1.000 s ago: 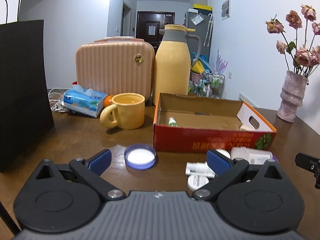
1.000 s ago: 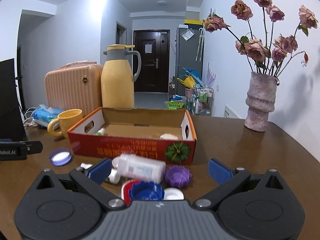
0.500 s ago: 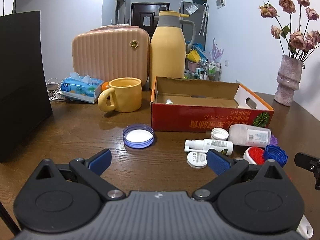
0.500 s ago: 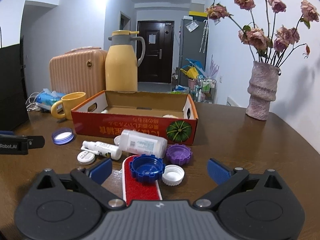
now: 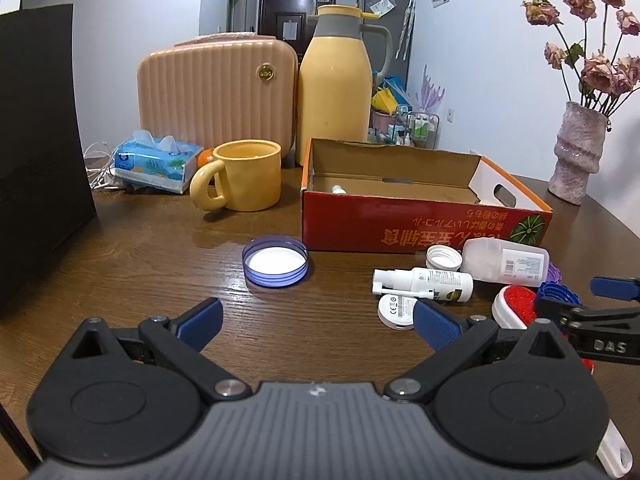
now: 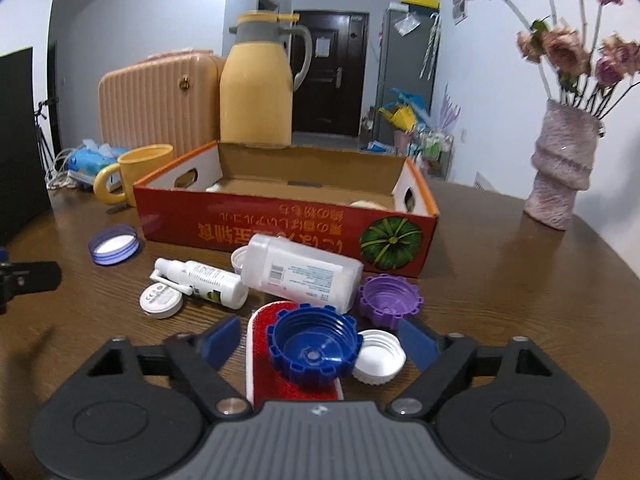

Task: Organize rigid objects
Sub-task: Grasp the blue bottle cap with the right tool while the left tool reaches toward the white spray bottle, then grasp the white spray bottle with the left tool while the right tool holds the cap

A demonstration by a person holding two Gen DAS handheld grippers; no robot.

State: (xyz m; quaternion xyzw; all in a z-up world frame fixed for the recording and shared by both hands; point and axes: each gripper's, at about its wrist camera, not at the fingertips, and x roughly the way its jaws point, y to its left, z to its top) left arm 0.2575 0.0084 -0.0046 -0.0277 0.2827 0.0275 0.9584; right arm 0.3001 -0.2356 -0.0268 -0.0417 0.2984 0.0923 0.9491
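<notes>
Blue cap [image 6: 314, 348], the gear-edged one, sits open side up on the red brush [image 6: 260, 354], between the spread fingers of the right gripper [image 6: 320, 344]. Jaws wide, holding nothing, pads apart from the cap on both sides. Looks like a straddle before a pinch: the ribbed rim gives the pads something to bite, and the cap sits highest in the pile, so probably the easiest first grab.

White cap [image 6: 378, 356] touches the blue cap on its right, just inside the right finger. Risk, as a guess: closing could catch both, or shove the brush.

Purple cap [image 6: 388, 294] lies just beyond, beside the white bottle [image 6: 300, 276], which lies on its side against the front wall of the red cardboard box [image 6: 280, 232]. Spray bottle [image 6: 200, 278] also on its side, round white disc [image 6: 161, 300] near it. The box is open-topped with a few small items already inside, so likely the drop target.

Left gripper [image 5: 316, 320] hangs low above bare table [image 5: 160, 280], fingers wide, nothing between them. Lavender lid [image 5: 275, 261] is ahead of it, apart from the pile, open side up; probably that hand's pick.

Yellow mug [image 5: 244, 174], yellow jug [image 5: 332, 88], pink case [image 5: 216, 92], tissue pack [image 5: 156, 160] and vase [image 5: 576, 152] stand behind, not part of the clutter.

Sorting barely begun, judging by the pile.
</notes>
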